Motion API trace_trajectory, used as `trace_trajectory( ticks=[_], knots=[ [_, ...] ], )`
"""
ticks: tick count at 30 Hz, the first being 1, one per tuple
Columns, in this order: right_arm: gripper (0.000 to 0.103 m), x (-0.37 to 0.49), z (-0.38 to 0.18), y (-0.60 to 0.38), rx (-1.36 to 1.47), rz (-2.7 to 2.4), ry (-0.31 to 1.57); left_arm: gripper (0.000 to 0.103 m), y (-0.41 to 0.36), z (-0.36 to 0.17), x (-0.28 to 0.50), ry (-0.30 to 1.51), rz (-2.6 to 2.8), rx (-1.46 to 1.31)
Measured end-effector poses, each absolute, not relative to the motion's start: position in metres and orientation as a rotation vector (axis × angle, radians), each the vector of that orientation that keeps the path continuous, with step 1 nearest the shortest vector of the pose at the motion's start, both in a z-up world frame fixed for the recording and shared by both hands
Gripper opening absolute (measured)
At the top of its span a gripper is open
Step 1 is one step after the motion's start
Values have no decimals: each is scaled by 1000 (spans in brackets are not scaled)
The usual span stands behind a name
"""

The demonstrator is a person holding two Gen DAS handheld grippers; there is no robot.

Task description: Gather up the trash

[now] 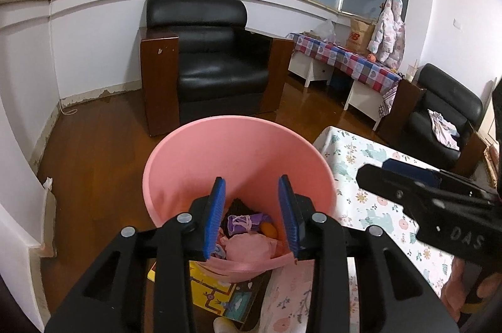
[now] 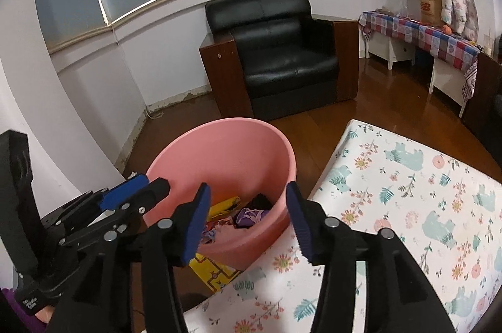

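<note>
A pink bin (image 1: pixel 219 126) (image 2: pixel 226 129) stands on the wooden floor beside a table. Inside it lie scraps: a purple wrapper (image 1: pixel 240 221) (image 2: pixel 251 215), an orange piece (image 1: pixel 270 230), crumpled pink material (image 1: pixel 248 248) and a yellow wrapper (image 2: pixel 224 206). My left gripper (image 1: pixel 252 180) hangs open over the bin's near side, with nothing between its blue pads (image 1: pixel 216 213). My right gripper (image 2: pixel 248 185) is open too, over the bin's right edge, and empty. Each gripper shows in the other's view: the right gripper (image 1: pixel 379 173) above the table, the left gripper (image 2: pixel 141 184) at the bin's left rim.
The table with the floral cloth (image 1: pixel 376 207) (image 2: pixel 408 207) lies right of the bin. A yellow printed board (image 1: pixel 213 292) (image 2: pixel 210 270) lies on the floor under the bin's near side. A black armchair (image 1: pixel 216 63) (image 2: pixel 282 50) stands behind, and a checked bench (image 1: pixel 345 56) lines the far wall.
</note>
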State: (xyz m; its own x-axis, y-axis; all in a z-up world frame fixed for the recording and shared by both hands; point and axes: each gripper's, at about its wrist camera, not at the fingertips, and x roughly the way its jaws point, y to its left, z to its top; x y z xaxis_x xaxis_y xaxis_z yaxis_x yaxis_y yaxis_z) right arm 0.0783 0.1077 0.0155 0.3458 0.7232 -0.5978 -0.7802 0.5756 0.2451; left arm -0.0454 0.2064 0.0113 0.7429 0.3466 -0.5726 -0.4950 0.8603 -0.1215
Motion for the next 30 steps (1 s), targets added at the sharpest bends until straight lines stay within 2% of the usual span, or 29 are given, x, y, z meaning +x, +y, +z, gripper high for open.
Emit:
trace_trajectory(
  ticks=[4, 16, 30],
  knots=[
    [57, 68, 17, 90, -76, 973, 711, 35, 199, 15, -44, 584, 475, -273],
    [60, 38, 19, 36, -82, 913, 633, 35, 170, 25, -39, 610, 477, -272],
    [72, 31, 18, -19, 7, 831, 620, 35, 113, 28, -39, 620, 415, -209]
  ],
)
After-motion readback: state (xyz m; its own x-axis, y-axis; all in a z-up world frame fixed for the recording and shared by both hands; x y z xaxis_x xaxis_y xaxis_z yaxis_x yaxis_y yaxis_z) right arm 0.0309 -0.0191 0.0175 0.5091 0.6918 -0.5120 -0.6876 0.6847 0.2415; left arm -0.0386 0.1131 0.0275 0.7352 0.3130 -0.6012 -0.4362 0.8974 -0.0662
